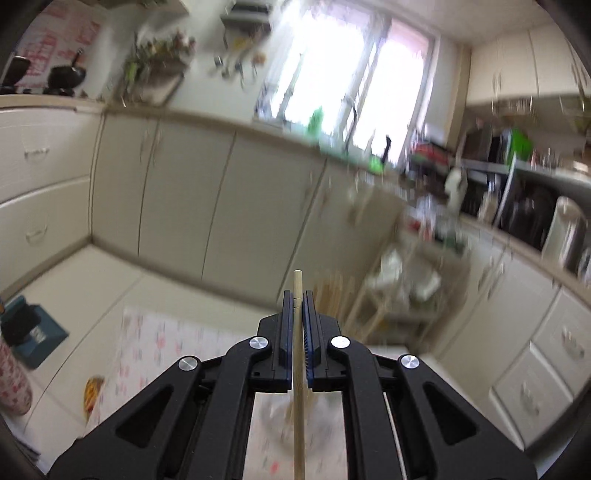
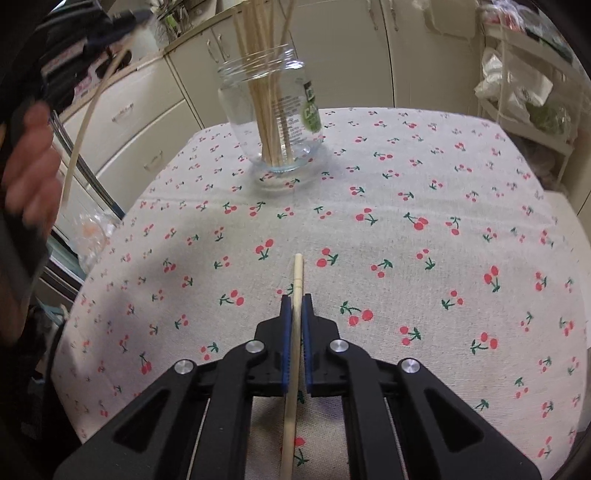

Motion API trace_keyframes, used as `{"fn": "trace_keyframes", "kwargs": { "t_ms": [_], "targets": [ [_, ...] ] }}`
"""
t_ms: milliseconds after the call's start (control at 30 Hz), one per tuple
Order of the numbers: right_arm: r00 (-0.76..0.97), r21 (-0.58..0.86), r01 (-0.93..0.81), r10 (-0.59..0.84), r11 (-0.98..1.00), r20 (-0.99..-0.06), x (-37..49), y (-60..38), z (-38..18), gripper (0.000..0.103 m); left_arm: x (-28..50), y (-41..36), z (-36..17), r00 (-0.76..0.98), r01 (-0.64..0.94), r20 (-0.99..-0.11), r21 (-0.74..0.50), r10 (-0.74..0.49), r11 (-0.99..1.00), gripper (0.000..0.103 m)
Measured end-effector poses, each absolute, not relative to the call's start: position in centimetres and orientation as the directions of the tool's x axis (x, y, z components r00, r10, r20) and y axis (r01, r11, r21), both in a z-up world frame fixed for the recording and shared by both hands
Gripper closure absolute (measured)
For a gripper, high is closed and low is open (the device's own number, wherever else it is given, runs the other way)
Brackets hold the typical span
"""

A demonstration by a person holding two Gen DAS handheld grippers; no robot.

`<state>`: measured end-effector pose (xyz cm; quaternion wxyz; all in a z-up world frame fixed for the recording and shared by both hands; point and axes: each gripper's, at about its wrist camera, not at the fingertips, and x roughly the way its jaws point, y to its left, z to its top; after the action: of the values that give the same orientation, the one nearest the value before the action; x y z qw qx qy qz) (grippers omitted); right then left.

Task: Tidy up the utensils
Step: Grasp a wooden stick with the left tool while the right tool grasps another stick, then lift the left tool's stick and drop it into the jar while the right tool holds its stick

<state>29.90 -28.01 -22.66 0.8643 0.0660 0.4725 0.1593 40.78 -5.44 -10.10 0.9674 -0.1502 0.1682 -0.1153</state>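
Observation:
A clear glass jar (image 2: 275, 118) with a green label stands at the far side of the cherry-print tablecloth (image 2: 406, 229) and holds several wooden chopsticks (image 2: 264, 92). My right gripper (image 2: 295, 299) hovers over the near part of the cloth, shut on one wooden chopstick (image 2: 297, 273) that pokes out past its tips. My left gripper (image 1: 297, 295) is raised and points toward the kitchen cabinets, shut on another wooden chopstick (image 1: 297, 284). In the right wrist view that left gripper (image 2: 122, 22) shows blurred at the upper left, held by a hand (image 2: 29, 173), its chopstick (image 2: 85, 125) hanging down.
Cream cabinets and drawers (image 1: 177, 192) line the walls. A wire rack (image 2: 524, 88) with bags stands right of the table. A crumpled plastic wrapper (image 2: 92, 229) lies off the table's left edge. A blue box (image 1: 33, 336) sits on the floor at left.

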Motion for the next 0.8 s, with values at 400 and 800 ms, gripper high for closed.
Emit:
{"fn": "trace_keyframes", "kwargs": {
  "t_ms": [400, 800],
  "targets": [
    [0.484, 0.410, -0.184, 0.445, 0.893, -0.753, 30.2, -29.5, -23.3, 0.097, 46.4, -7.2, -6.5, 0.978, 0.121, -0.106, -0.401, -0.177, 0.908, 0.098],
    [0.475, 0.467, -0.174, 0.489, 0.867, -0.732, 30.2, -30.2, -23.5, 0.097, 49.7, -9.9, -8.2, 0.996, 0.052, -0.052, -0.361, -0.076, 0.931, 0.098]
  ]
}}
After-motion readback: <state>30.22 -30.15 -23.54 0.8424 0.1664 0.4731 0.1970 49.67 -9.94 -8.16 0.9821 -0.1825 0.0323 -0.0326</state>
